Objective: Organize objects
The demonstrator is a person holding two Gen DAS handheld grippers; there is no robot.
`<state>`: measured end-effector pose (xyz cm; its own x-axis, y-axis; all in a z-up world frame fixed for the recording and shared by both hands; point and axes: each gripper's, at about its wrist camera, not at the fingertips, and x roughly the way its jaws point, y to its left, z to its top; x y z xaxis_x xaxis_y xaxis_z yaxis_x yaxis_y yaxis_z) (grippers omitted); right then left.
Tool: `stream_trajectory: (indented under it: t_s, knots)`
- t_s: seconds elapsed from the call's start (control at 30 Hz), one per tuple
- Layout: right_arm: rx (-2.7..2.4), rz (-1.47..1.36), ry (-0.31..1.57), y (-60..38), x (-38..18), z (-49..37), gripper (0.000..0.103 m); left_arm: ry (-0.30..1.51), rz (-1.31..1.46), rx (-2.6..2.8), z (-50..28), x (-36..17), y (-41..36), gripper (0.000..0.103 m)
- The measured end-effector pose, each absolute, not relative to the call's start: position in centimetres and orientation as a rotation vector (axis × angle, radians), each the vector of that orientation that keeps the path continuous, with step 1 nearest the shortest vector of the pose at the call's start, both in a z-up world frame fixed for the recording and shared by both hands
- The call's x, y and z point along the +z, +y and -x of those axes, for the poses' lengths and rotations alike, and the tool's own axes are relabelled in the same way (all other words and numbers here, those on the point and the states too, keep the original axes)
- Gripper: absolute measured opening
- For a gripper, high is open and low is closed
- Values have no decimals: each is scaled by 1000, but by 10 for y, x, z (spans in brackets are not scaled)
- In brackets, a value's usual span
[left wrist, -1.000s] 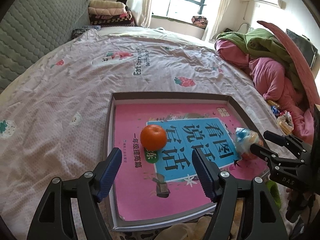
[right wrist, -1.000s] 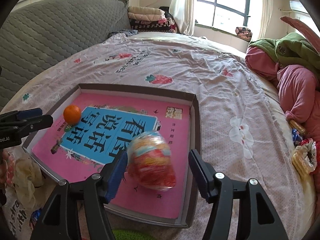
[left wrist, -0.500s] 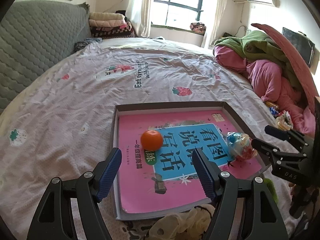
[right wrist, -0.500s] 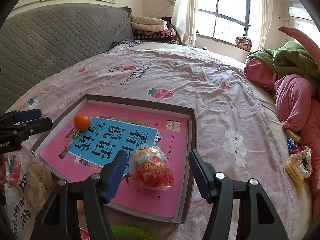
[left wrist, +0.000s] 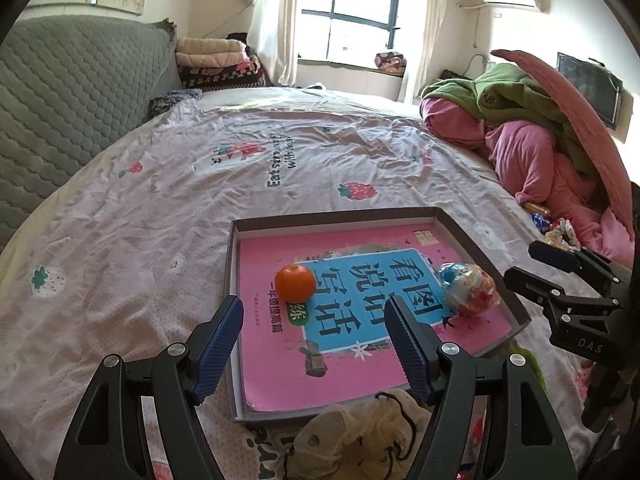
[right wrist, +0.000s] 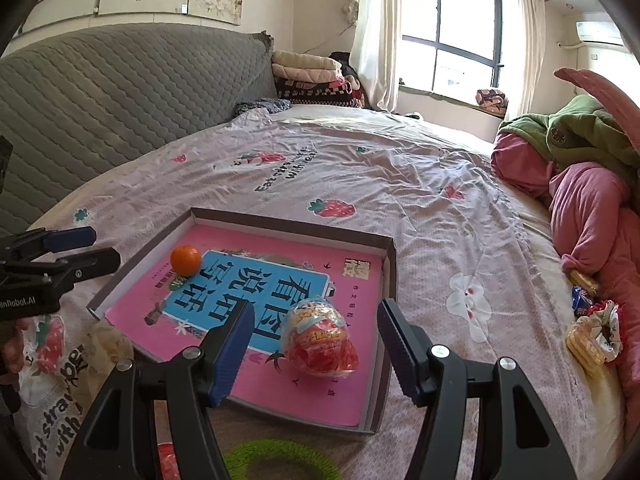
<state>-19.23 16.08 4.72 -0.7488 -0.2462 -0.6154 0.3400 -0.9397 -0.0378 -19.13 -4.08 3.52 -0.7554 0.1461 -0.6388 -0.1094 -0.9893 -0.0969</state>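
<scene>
Covering the bed, a strawberry-print sheet (left wrist: 200, 208) bears a shallow box (left wrist: 340, 216) lined with a pink book (left wrist: 360, 360). A wrapped snack (right wrist: 320, 336) and an orange (left wrist: 295, 282) lie on it. Left gripper (left wrist: 314, 344) and right gripper (right wrist: 314, 346) gape wide, empty.

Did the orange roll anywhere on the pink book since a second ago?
No. The orange sits at the same corner of the blue title patch on the pink book as before. It only looks smaller because the camera pulled back.
</scene>
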Motion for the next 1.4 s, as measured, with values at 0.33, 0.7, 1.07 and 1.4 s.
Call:
stream_trajectory:
  t_s: [0.33, 0.7, 1.07, 1.4]
  knots:
    - [-2639, -872, 210, 152, 53, 177, 64, -141, 1041, 2833, 166, 37, -36, 75]
    - [-2642, -852, 131, 160, 58, 153, 68, -31, 1037, 2812, 139, 30, -19, 75]
    - [-2646, -850, 146, 153, 54, 133, 68, -58, 1056, 2802, 121, 27, -28, 75]
    - [-2676, -857, 138, 165, 52, 117, 68, -20, 1065, 2780, 105, 23, -24, 75]
